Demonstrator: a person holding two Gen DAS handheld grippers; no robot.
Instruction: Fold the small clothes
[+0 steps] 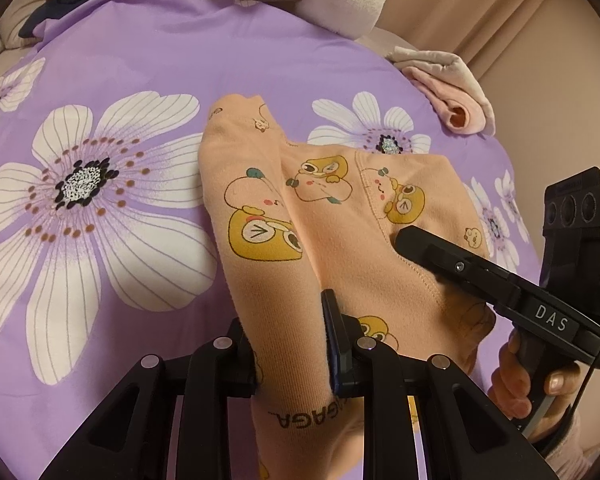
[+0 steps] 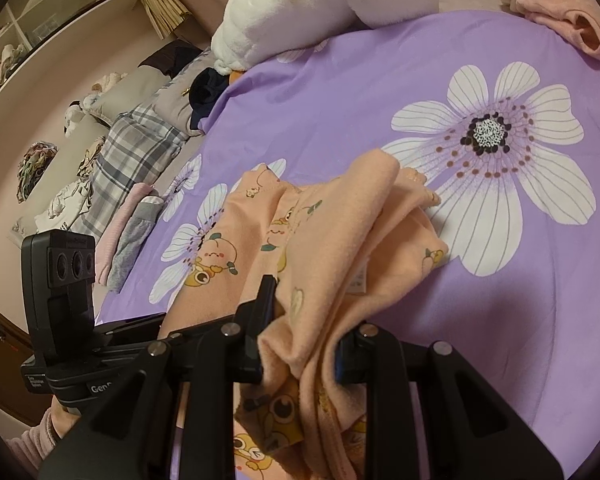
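A small peach garment (image 1: 300, 216) printed with yellow cartoon animals lies partly lifted on a purple flowered bedsheet (image 1: 140, 64). My left gripper (image 1: 290, 344) is shut on its near edge, cloth bunched between the fingers. My right gripper (image 2: 300, 344) is shut on another part of the same garment (image 2: 332, 232), which drapes over and hides its right finger. In the left wrist view the right gripper (image 1: 412, 240) comes in from the right and rests on the cloth. The left gripper's body (image 2: 64, 280) shows at the left of the right wrist view.
A folded pink cloth (image 1: 452, 88) lies at the sheet's far right edge. A white fluffy blanket (image 2: 320, 4) lies at the far side. Folded pink and grey clothes (image 2: 132, 236), a plaid cloth (image 2: 136, 156) and a dark garment (image 2: 206, 92) lie beside the sheet.
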